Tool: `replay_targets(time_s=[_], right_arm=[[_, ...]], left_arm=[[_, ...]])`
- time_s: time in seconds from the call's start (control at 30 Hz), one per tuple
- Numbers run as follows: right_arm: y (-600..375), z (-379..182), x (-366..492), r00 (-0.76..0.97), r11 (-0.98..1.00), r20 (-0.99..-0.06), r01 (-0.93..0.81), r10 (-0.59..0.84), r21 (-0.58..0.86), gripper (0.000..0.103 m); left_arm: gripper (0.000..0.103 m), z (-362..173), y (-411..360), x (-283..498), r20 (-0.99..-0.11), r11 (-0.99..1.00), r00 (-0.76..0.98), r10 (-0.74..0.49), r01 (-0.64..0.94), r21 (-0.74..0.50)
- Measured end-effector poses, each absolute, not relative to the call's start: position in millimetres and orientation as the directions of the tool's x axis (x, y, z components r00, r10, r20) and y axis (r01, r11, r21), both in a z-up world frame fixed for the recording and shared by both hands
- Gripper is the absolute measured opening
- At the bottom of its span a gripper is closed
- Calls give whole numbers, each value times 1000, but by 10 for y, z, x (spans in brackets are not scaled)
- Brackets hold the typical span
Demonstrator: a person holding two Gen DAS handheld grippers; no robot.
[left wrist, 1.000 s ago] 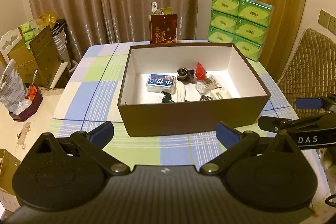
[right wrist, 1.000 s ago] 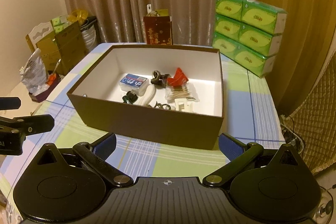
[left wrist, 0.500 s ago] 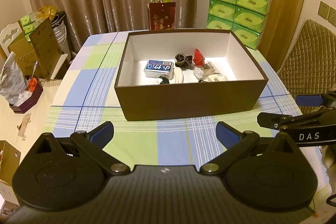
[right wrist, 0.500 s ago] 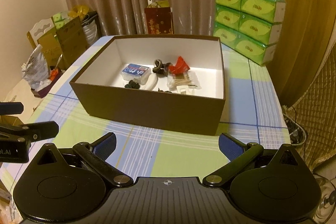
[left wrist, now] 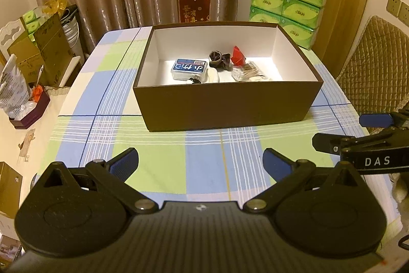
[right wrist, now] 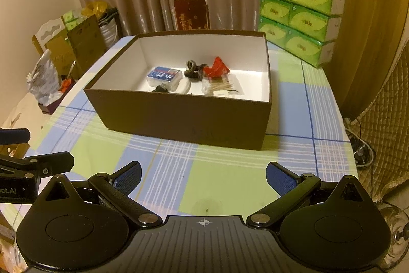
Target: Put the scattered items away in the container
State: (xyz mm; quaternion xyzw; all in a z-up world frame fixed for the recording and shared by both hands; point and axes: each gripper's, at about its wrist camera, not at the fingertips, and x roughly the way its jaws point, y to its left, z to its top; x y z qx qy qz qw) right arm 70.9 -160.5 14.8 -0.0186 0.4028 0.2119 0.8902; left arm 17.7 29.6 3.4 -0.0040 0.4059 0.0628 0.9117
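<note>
One brown box (left wrist: 227,104) is set in the middle of the checked table (left wrist: 163,157). One blue tin (left wrist: 189,67), one dark coil (left wrist: 216,58) and one red packet (left wrist: 237,58) are seen inside. The left gripper (left wrist: 200,161) and right gripper (right wrist: 203,177) are held wide, empty, at the near edge.

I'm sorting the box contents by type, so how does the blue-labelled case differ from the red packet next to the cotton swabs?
The blue-labelled case is a flat, clear rectangular box lying label-up; the red packet is a crumpled wrapper with a raised pointed corner. The case is the larger of the two. The case sits towards the left of the brown box; the packet lies right of the middle, behind the cotton swabs. Both rest on the box's white floor.
</note>
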Motion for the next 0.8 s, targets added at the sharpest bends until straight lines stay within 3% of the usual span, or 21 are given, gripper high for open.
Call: replay_targets(time_s=[0.8], right_arm=[[-1681, 96, 645, 570, 906, -735, -396, 369, 148, 101]], left_arm=[[102, -15, 219, 86, -745, 988, 652, 142, -144, 63]])
